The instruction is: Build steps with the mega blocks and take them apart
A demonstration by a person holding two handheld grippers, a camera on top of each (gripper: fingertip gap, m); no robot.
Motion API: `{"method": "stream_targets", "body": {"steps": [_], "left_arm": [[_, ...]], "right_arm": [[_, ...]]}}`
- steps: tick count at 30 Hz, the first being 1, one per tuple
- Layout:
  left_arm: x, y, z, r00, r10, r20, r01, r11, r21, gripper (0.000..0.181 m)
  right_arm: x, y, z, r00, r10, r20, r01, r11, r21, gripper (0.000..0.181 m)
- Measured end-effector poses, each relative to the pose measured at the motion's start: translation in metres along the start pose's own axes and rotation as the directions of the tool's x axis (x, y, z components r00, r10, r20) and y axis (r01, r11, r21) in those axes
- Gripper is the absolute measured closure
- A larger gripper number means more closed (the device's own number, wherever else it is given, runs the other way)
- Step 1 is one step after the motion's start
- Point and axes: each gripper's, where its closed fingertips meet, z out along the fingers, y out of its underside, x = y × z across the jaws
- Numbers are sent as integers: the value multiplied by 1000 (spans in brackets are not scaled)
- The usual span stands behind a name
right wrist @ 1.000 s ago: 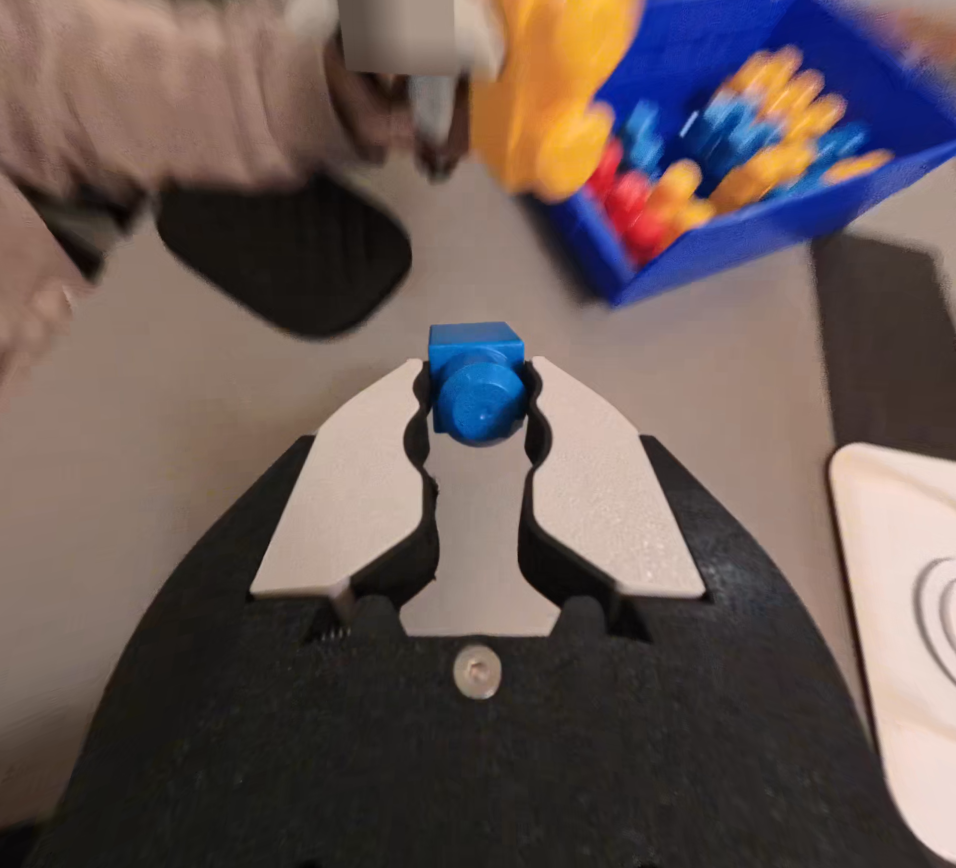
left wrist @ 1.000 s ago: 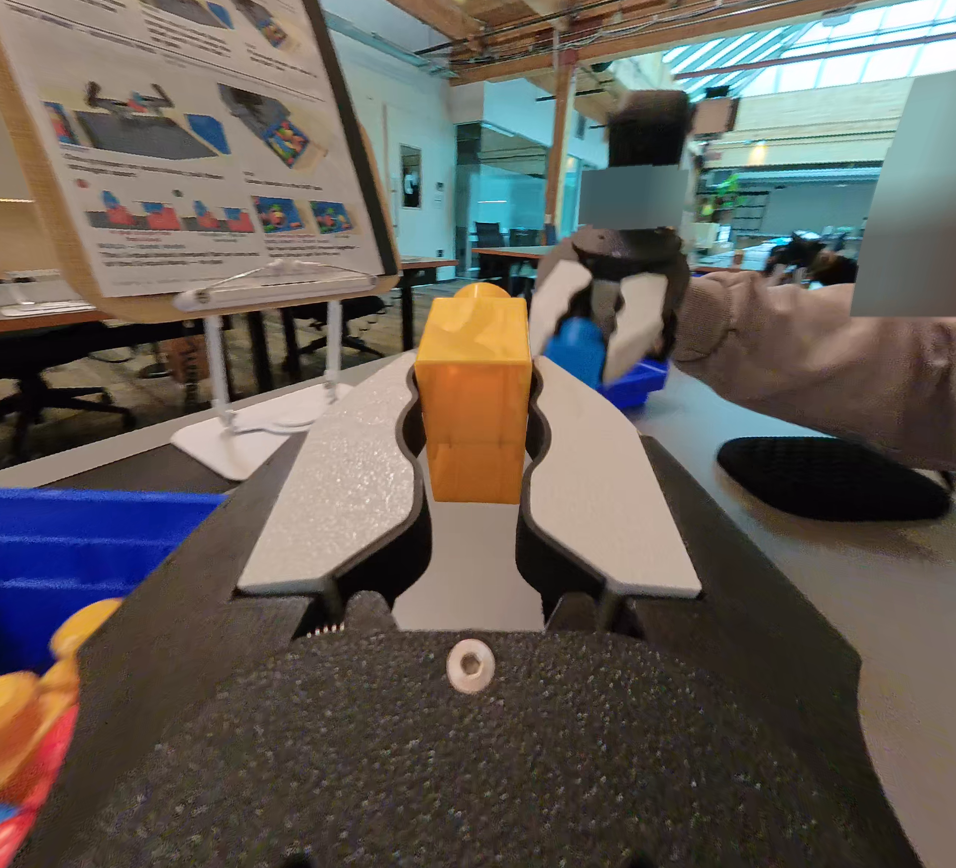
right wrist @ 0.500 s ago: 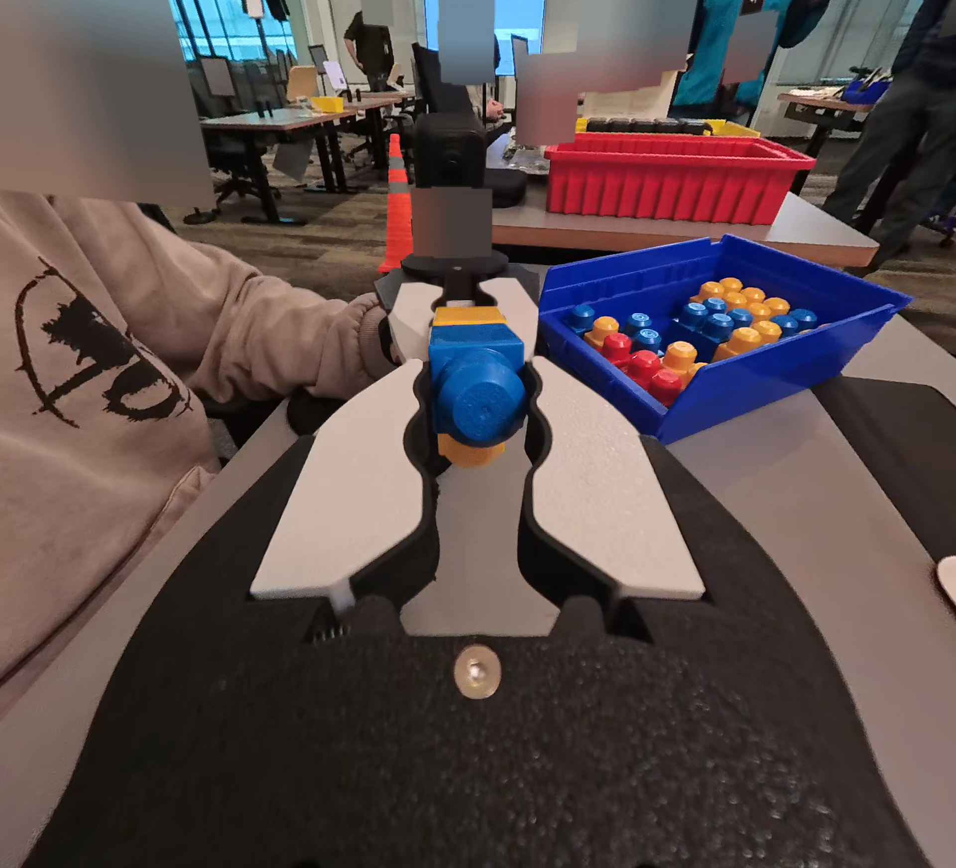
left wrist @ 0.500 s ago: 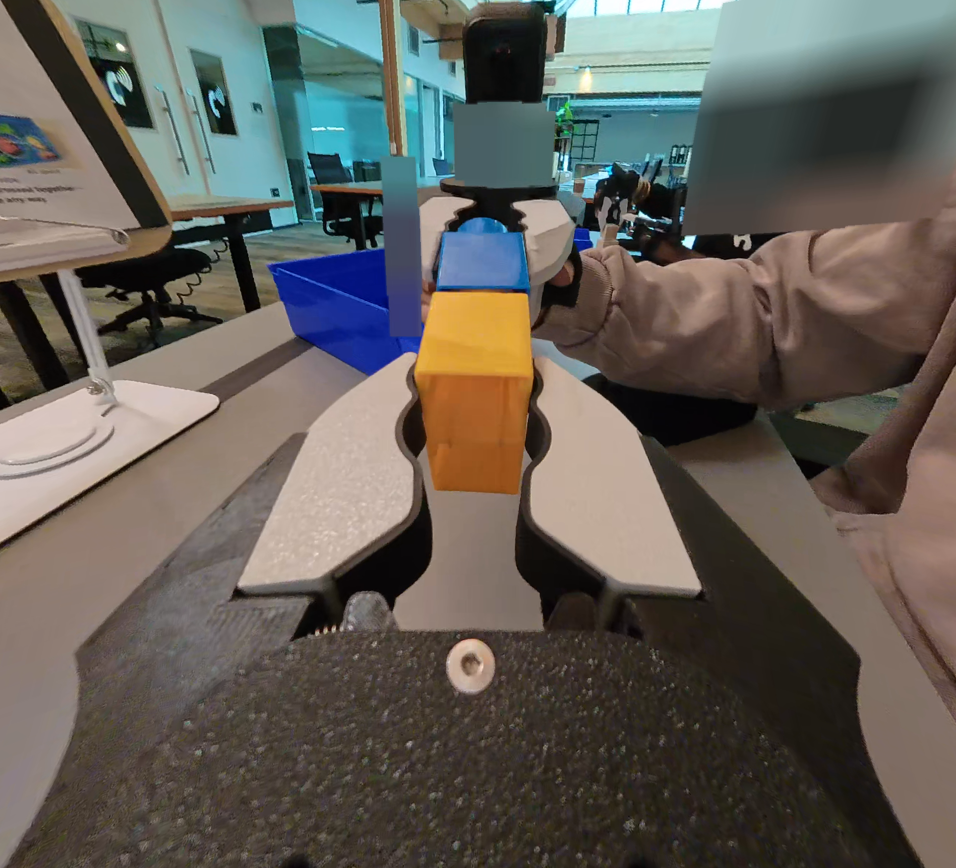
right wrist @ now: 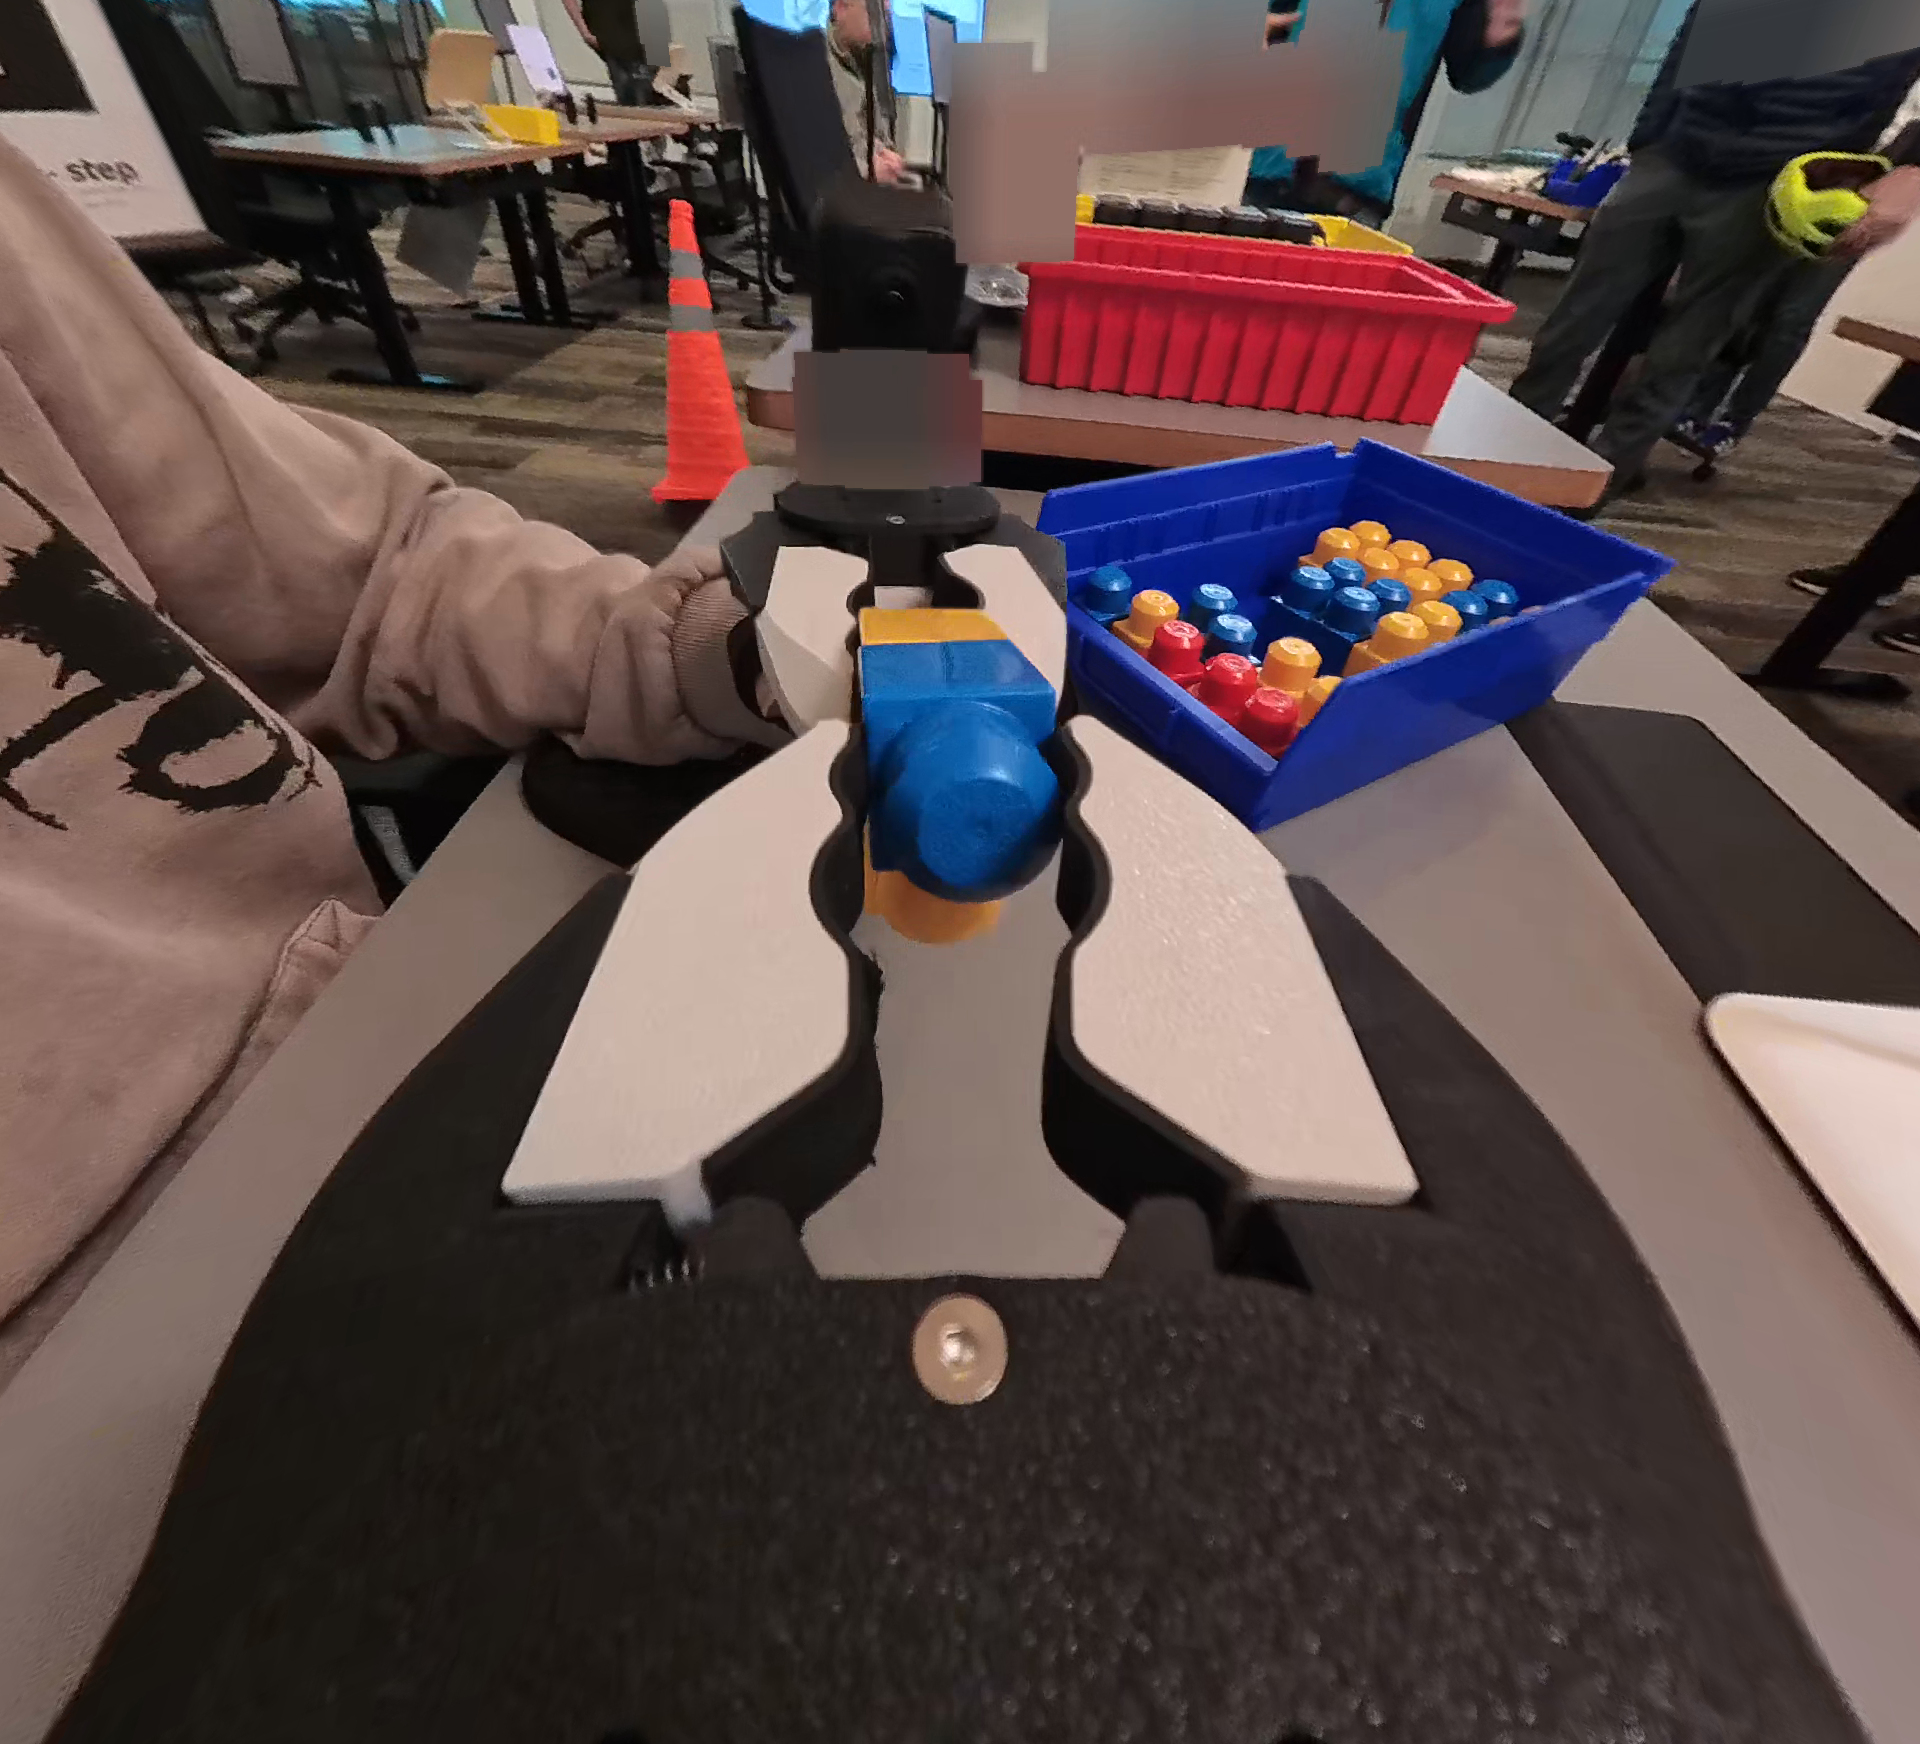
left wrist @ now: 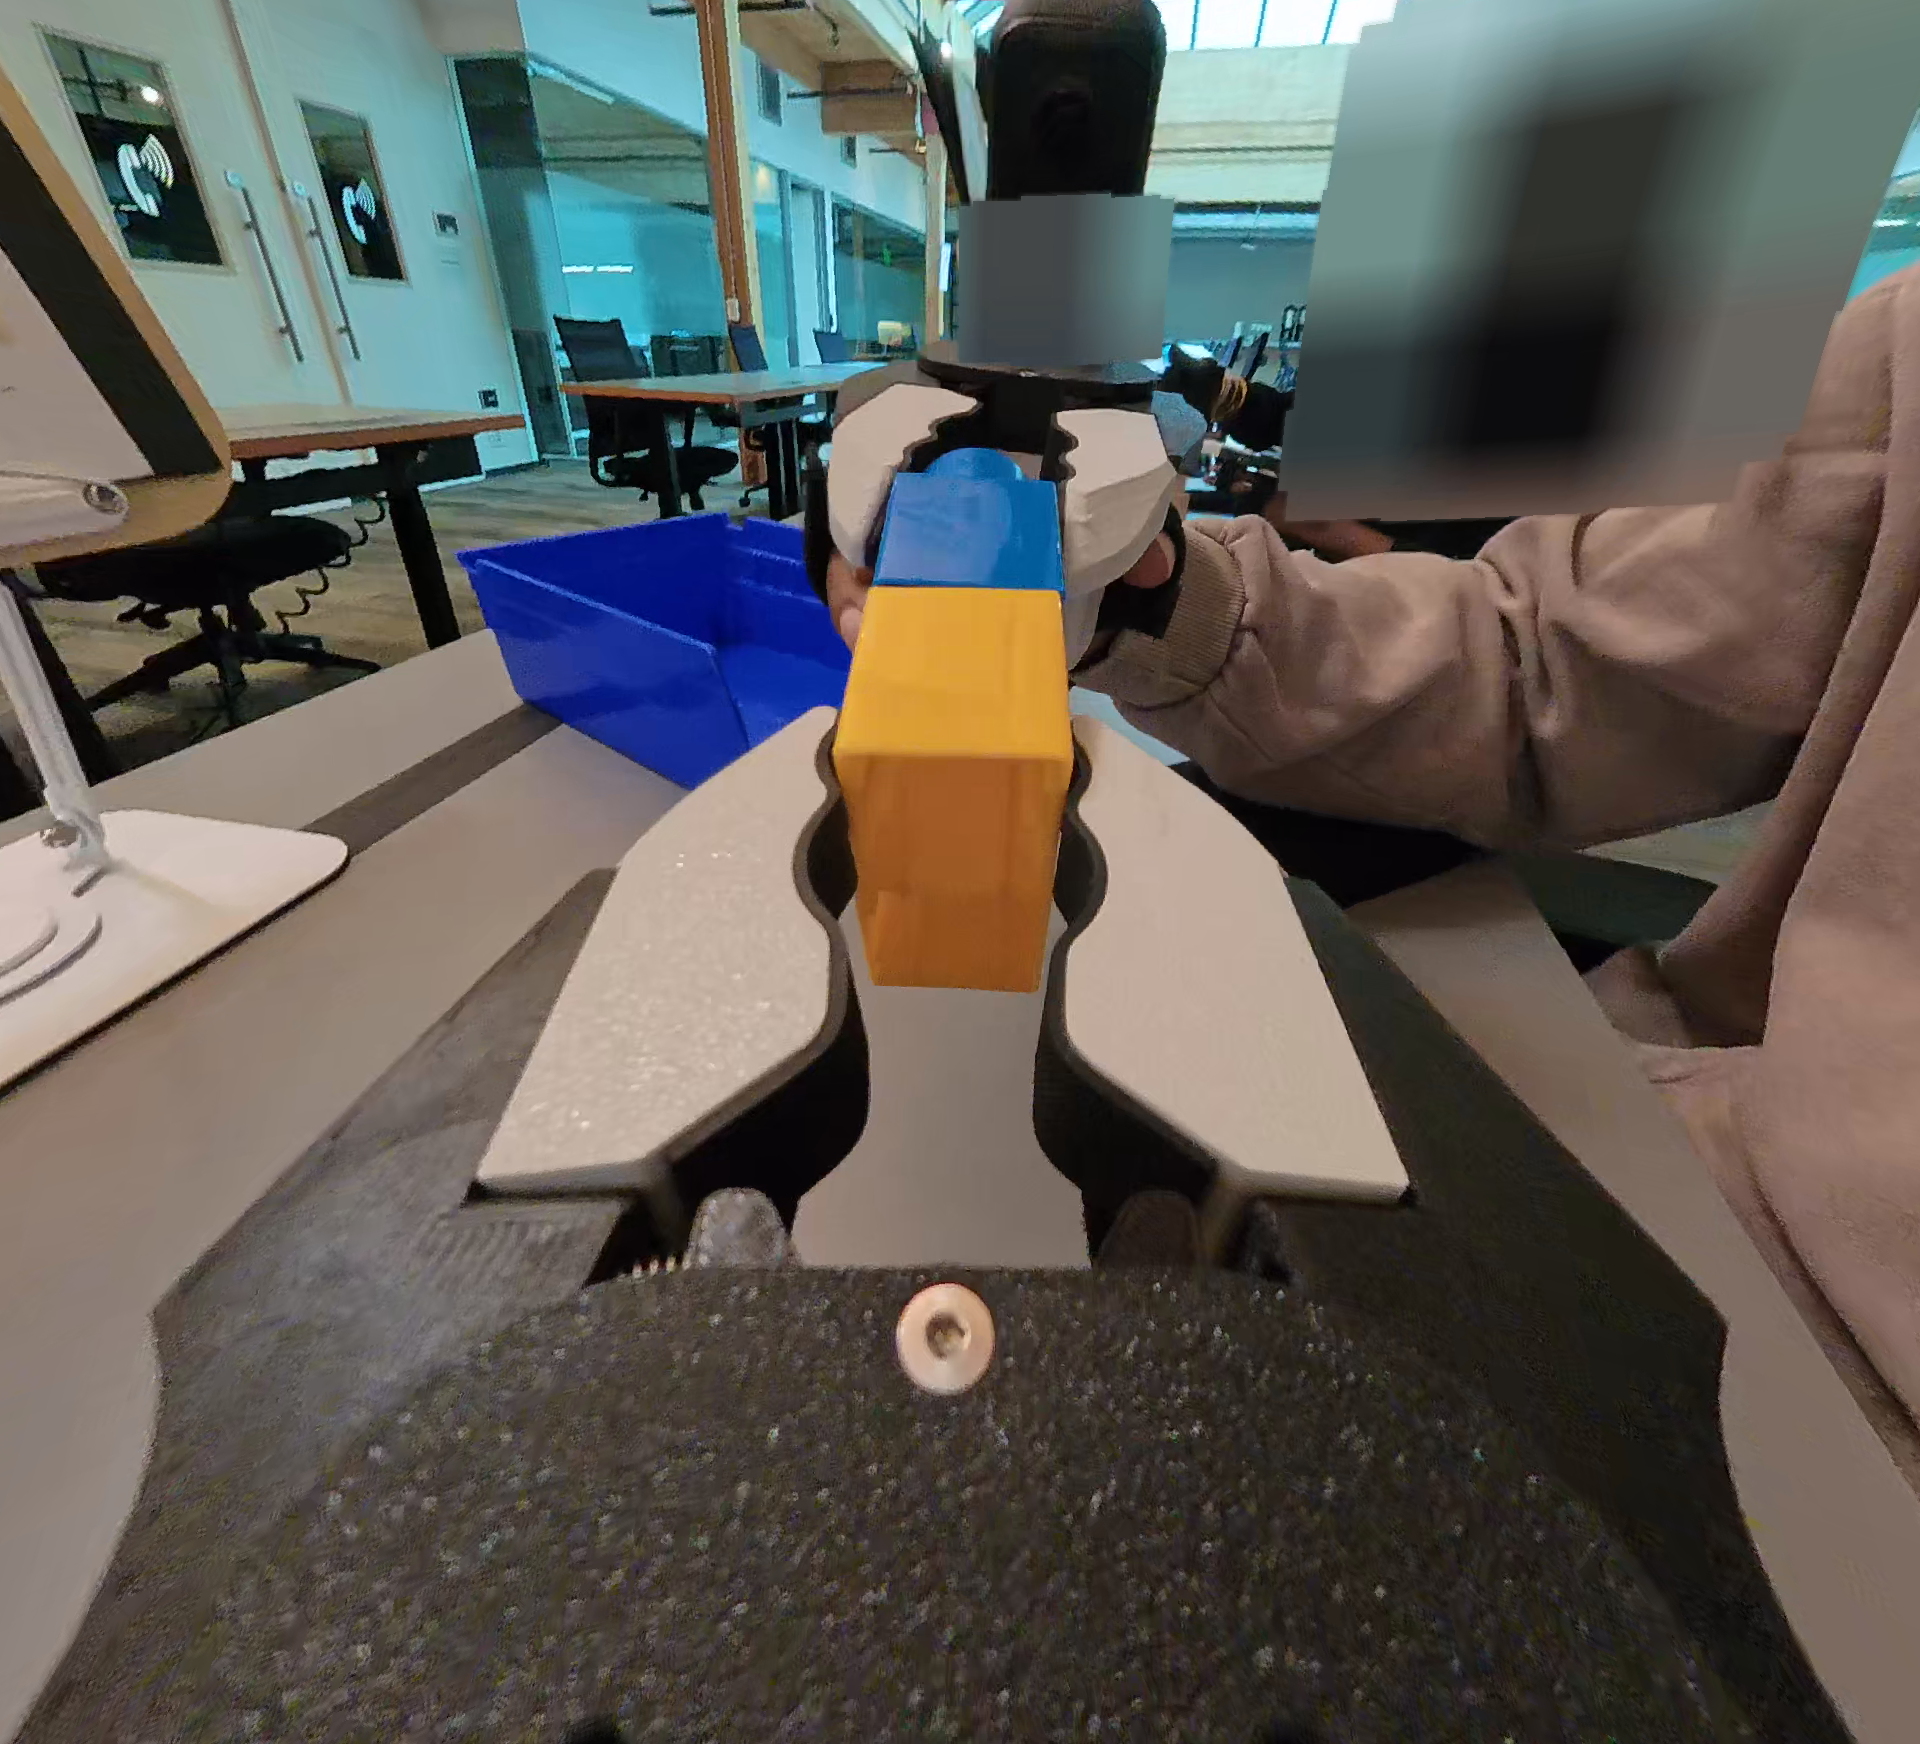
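Facing each other beside the blue bin (right wrist: 1455, 718), the left gripper (left wrist: 951, 821) clamped the yellow block (left wrist: 951, 801) while the right gripper (right wrist: 961, 801) clamped the blue block (right wrist: 951, 707) pressed against it.

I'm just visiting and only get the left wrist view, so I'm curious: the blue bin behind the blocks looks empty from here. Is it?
Observer: No. The right wrist view shows the blue bin holding loose blocks in blue, yellow and red.
Operator: Does the yellow block have a knob?
Observer: Yes. The yellow block has a round stud poking out just beneath the stud of the blue block, towards the right gripper.
Operator: What's beyond the bin?
Observer: A red bin on another table, with an orange cone on the floor.
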Motion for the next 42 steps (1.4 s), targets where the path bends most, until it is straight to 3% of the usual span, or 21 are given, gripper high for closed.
{"method": "stream_targets", "body": {"steps": [4, 11, 14, 18, 23, 27, 31, 37, 42], "left_arm": [[2, -1, -1, 1000, 9, -9, -9, 1000, 7, 145], [13, 13, 7, 999, 21, -37, -22, 999, -44, 144], [5, 17, 11, 999, 34, 29, -32, 998, -61, 140], [-22, 12, -2, 981, 56, 185, -52, 998, -24, 154], [-42, 1, -19, 935, 107, 337, -115, 993, 4, 167], [-47, 1, -25, 919, 113, 377, -122, 993, 1, 169], [-52, 5, -29, 907, 118, 405, -122, 992, -15, 171], [-58, 13, -30, 903, 116, 413, -108, 993, -42, 172], [-61, 18, -31, 903, 113, 414, -97, 993, -60, 172]], "right_arm": [[-1, -9, -16, 999, -22, -38, 22, 1000, -1, 146], [-12, 3, -24, 999, -13, -39, 12, 999, -43, 153], [-10, 4, -37, 998, -22, -66, 15, 994, -106, 154], [31, -13, -96, 978, -65, -198, 7, 960, -278, 154], [123, -12, -206, 902, -163, -400, -128, 784, -607, 153], [186, 19, -286, 831, -194, -521, -319, 601, -733, 153], [222, 73, -333, 788, -188, -586, -464, 444, -767, 153], [251, 142, -343, 770, -126, -625, -551, 360, -752, 153], [268, 172, -342, 771, -111, -627, -564, 335, -754, 153]]}}
